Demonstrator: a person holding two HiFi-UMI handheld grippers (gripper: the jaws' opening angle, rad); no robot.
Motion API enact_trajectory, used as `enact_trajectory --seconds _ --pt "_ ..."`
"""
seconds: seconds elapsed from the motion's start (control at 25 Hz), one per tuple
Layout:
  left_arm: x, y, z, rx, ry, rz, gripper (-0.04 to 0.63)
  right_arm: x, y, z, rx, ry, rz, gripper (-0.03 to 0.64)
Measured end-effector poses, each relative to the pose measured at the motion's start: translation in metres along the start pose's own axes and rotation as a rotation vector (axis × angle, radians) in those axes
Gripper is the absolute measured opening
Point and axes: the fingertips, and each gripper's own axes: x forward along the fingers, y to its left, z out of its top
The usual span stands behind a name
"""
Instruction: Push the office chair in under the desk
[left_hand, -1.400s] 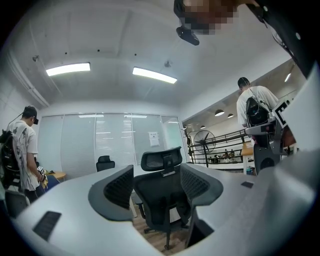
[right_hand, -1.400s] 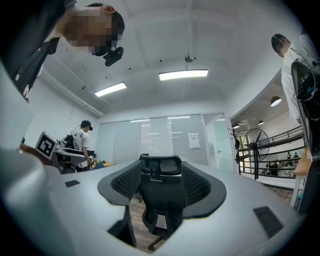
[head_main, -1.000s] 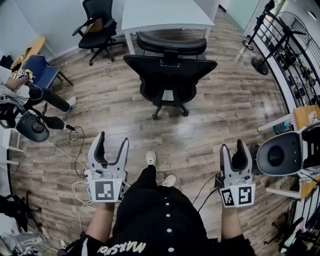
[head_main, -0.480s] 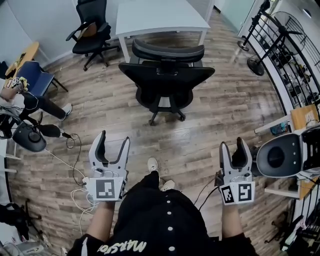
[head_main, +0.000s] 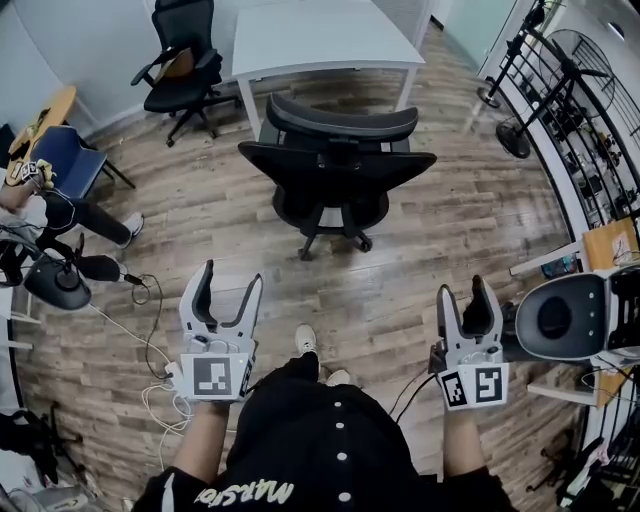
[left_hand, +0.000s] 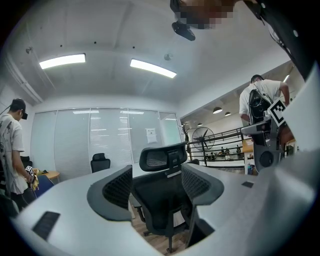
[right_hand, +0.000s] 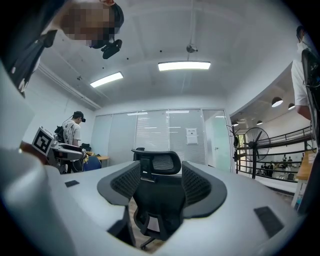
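Head view, looking steeply down. Black mesh office chair (head_main: 335, 175) stands upper centre of frame on wood floor (head_main: 200, 225), backrest & headrest turned toward the viewer. Its headrest is close to the near edge of the white bench (head_main: 320, 35) at top centre. Seat isn't under the bench.

L gripper (head_main: 228, 282) is at lower left of frame, jaws wide apart w/ nothing btw them. R gripper (head_main: 463, 292) is at lower right, jaws also apart but w/ a narrower gap, also holding nothing. Both point toward the chair, well apart from it. In each gripper view the chair shows through the gap btw the jaws, untouched.

A second black chair (head_main: 185, 60) is at upper left, a blue chair (head_main: 70, 150) at left edge, a standing fan (head_main: 575, 60) at upper right. One white shoe (head_main: 304, 340) shows btw the grippers.
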Motion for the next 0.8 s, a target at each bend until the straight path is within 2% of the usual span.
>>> enact_trajectory --seconds 0.4,0.8 --pt "0.031 0.012 -0.005 -0.014 0.036 0.014 0.313 0.029 -0.011 0.002 -0.010 0.006 -0.008 0.261" --pt "0.063 0.025 -0.006 -0.020 -0.009 -0.012 0.313 0.065 -0.012 0.007 -0.028 -0.005 -0.009 0.261"
